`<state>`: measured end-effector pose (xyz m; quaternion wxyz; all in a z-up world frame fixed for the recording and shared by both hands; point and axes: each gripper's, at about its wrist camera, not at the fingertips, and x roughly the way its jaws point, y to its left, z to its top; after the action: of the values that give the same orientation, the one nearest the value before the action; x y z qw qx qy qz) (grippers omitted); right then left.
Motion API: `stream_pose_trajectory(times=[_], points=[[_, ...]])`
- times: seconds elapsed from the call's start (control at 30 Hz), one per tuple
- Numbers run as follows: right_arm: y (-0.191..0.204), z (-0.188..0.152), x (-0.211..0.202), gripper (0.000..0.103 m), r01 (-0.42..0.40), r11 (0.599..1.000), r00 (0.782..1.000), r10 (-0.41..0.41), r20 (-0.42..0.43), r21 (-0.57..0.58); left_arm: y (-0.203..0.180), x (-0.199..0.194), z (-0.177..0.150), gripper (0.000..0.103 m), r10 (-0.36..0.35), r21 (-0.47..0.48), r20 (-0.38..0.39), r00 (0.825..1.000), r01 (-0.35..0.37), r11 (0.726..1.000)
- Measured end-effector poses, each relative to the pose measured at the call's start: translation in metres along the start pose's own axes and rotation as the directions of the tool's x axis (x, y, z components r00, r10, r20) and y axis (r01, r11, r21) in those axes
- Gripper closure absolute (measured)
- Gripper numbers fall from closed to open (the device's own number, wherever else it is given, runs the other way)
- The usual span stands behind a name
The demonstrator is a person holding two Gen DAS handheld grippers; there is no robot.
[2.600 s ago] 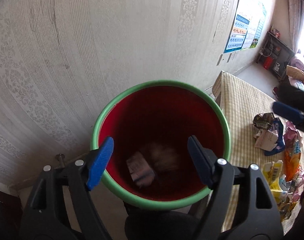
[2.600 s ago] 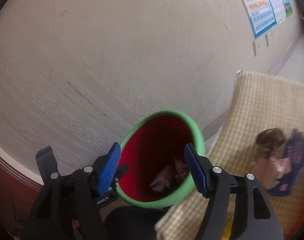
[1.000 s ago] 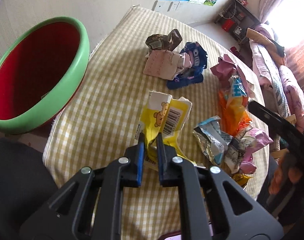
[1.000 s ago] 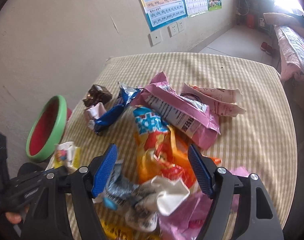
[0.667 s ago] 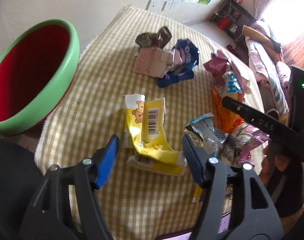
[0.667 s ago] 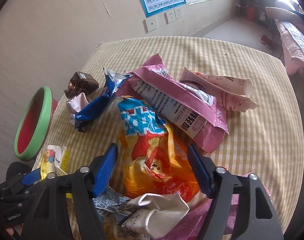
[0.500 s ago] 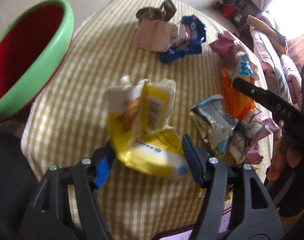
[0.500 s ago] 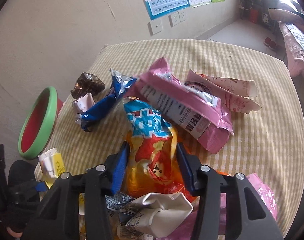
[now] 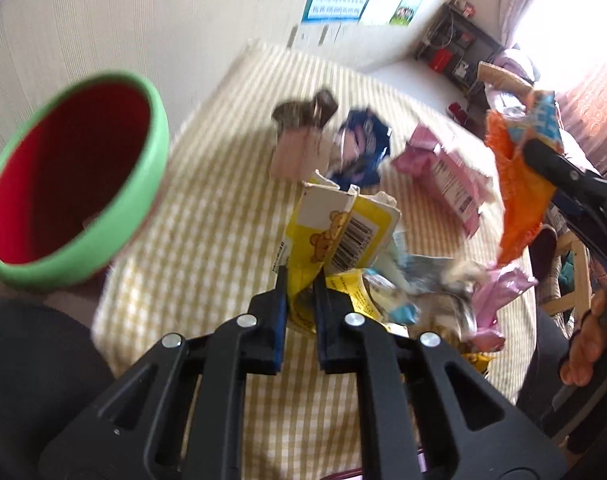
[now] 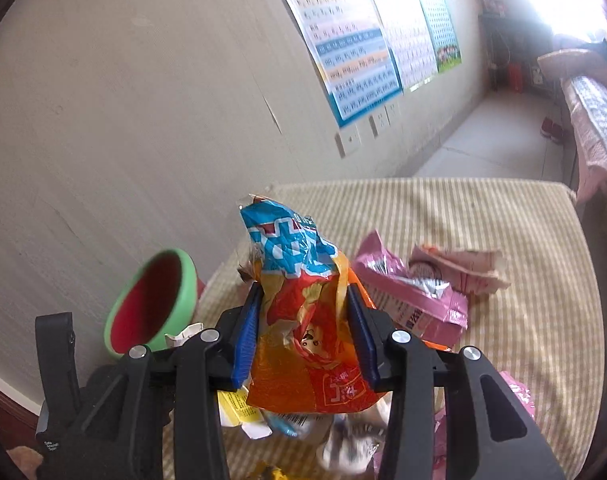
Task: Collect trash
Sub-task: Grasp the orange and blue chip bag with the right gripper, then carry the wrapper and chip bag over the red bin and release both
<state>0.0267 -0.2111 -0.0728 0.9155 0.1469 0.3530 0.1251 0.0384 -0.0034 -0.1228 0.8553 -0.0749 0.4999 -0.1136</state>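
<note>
My left gripper (image 9: 301,280) has its jaws closing, and the pads pinch a yellow wrapper (image 9: 343,232) with a bear and a barcode, held just above the checked tablecloth (image 9: 207,248). My right gripper (image 10: 303,296) is shut on an orange and blue snack bag (image 10: 307,344), lifted off the table. That bag (image 9: 519,184) also hangs at the right of the left wrist view. The red bin with a green rim (image 9: 159,152) stands off the table's left edge, and its green rim (image 10: 187,280) shows left of the right gripper.
On the cloth lie a brown wrapper (image 9: 303,114), a pale pink packet (image 9: 295,152), a blue cookie wrapper (image 9: 361,148), a pink bag (image 10: 415,300) and crumpled foil wrappers (image 9: 419,280). The wall runs behind the bin. A person's hand (image 9: 591,340) shows at the right.
The left gripper opened, then shut again on the yellow wrapper and raised it. The right gripper closed on the orange bag and lifted it off the pile.
</note>
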Motion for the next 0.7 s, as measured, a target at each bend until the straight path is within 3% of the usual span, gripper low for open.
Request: stream_pose_trajectory(times=[0.3, 0.7], points=[[0.017, 0.002, -0.045, 0.062, -0.012, 1.000, 0.996, 0.013, 0.087, -0.007, -0.008, -0.058, 0.015, 0.092, 0.016, 0.057, 0.182, 0.983, -0.027, 0.998], [0.035, 0.001, -0.066, 0.062, -0.009, 0.999, 0.993, 0.014, 0.119, -0.040, -0.014, -0.099, 0.016, 0.092, -0.005, 0.098, 0.302, 0.953, -0.026, 0.995]])
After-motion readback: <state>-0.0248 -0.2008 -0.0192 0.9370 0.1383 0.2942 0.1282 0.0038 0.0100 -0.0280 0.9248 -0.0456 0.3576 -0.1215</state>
